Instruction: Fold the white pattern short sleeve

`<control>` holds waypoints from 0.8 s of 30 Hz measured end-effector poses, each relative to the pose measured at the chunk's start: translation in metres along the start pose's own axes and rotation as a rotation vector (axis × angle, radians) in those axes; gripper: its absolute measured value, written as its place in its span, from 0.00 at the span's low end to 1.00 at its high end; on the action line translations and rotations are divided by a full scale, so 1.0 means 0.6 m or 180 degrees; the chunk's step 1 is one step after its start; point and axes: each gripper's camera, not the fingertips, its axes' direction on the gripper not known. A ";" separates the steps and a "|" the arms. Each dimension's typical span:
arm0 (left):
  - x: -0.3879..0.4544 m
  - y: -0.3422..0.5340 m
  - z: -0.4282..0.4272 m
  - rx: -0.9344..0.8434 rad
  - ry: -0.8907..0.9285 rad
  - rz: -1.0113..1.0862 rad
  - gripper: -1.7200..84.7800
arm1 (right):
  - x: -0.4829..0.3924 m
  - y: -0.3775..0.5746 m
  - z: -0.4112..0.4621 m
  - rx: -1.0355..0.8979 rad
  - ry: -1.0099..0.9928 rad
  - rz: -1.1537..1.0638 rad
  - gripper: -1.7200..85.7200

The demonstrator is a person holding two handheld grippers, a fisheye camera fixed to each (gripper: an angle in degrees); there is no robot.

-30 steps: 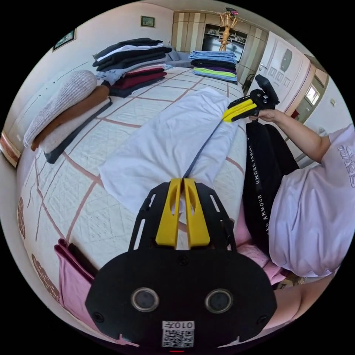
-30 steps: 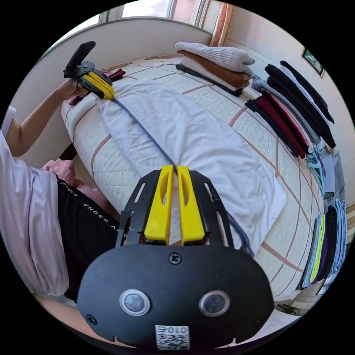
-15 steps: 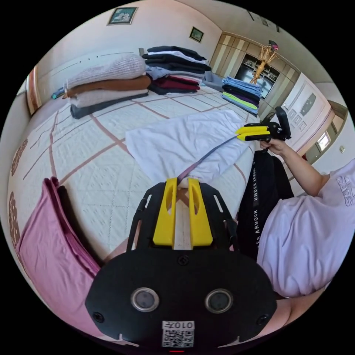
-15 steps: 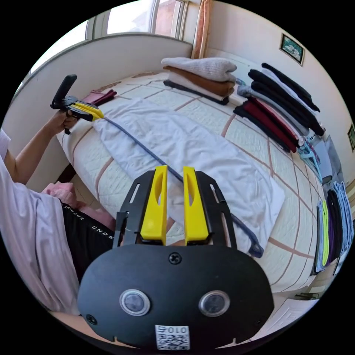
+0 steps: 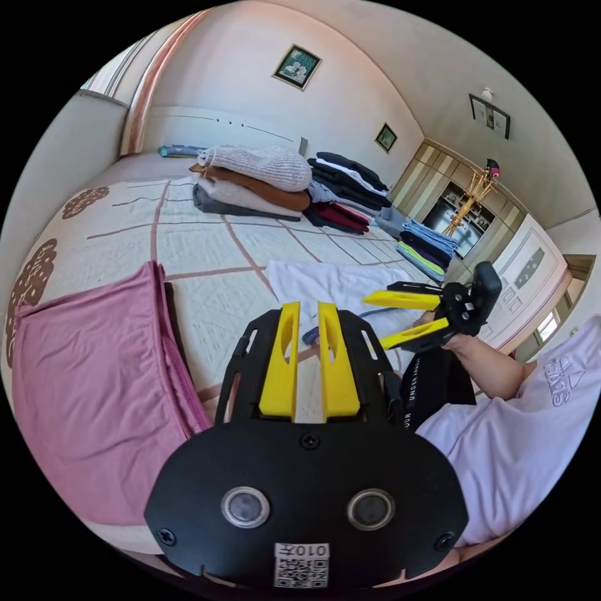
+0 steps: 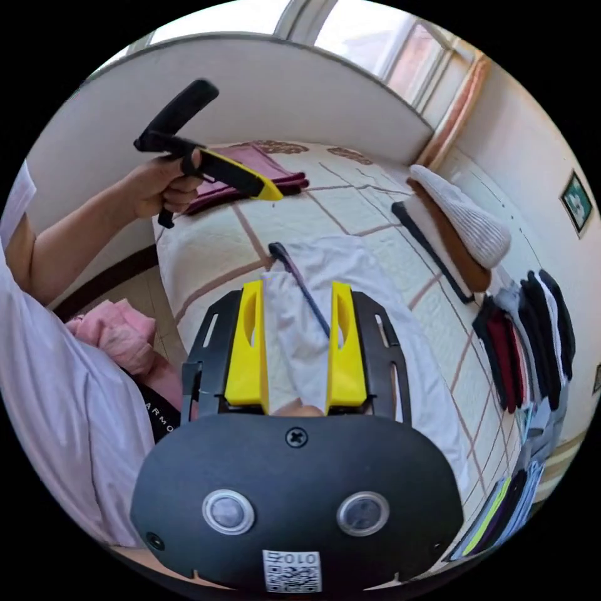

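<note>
Left gripper view: left claw (image 5: 308, 307) has jaws slightly apart, holding nothing, lifted off the bed (image 5: 206, 250); white short sleeve (image 5: 332, 285) lies flat at 1 o'clock of it, apparently let go to settle. Right claw (image 5: 407, 313) at 3 o'clock, jaws spread wide, empty. Pink garment (image 5: 94, 388) at 9 o'clock; folded stacks (image 5: 263, 181) sit well apart from it. Right gripper view: right claw (image 6: 295, 291) jaws apart over the shirt (image 6: 350, 263), its dark neckband (image 6: 300, 282) between them, untouched. Left claw (image 6: 266, 190) at 11 o'clock, tips near together; likely repositioning for the next fold.
</note>
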 end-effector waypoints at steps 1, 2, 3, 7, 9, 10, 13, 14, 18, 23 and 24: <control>-0.001 0.004 -0.006 0.0015 0.0014 0.0005 0.07 | 0.000 -0.007 0.009 -0.0032 -0.0017 -0.0047 0.17; -0.006 0.008 -0.011 0.0008 0.0019 -0.0003 0.07 | 0.005 -0.018 0.022 -0.0080 -0.0036 -0.0117 0.17; -0.009 0.010 -0.013 -0.0005 0.0013 -0.0012 0.07 | 0.011 -0.026 0.034 -0.0148 -0.0048 -0.0201 0.17; -0.042 0.024 -0.019 -0.0043 0.0075 -0.0146 0.08 | 0.038 -0.031 0.051 -0.0357 -0.0113 -0.0327 0.15; -0.052 0.027 -0.017 -0.0054 0.0156 -0.0172 0.08 | 0.074 -0.024 0.041 -0.0355 -0.0210 -0.0123 0.12; -0.055 0.028 -0.015 -0.0053 0.0152 -0.0176 0.08 | 0.083 -0.021 0.038 -0.0350 -0.0195 -0.0060 0.11; -0.054 0.029 -0.013 -0.0009 0.0108 -0.0154 0.08 | 0.134 -0.016 0.023 -0.0349 -0.0430 0.0202 0.09; -0.051 0.028 -0.012 0.0020 0.0113 -0.0144 0.08 | 0.157 -0.016 0.015 -0.0341 -0.0538 0.0347 0.09; -0.037 0.016 -0.006 0.0021 0.0146 -0.0065 0.08 | 0.273 0.016 -0.030 -0.0046 -0.1094 0.1198 0.08; 0.002 -0.011 0.008 -0.0001 0.0176 0.0189 0.08 | 0.449 0.190 -0.163 0.1018 -0.1638 0.2577 0.08; 0.007 -0.013 0.012 -0.0003 0.0189 0.0211 0.08 | 0.478 0.255 -0.206 0.1270 -0.1538 0.2867 0.08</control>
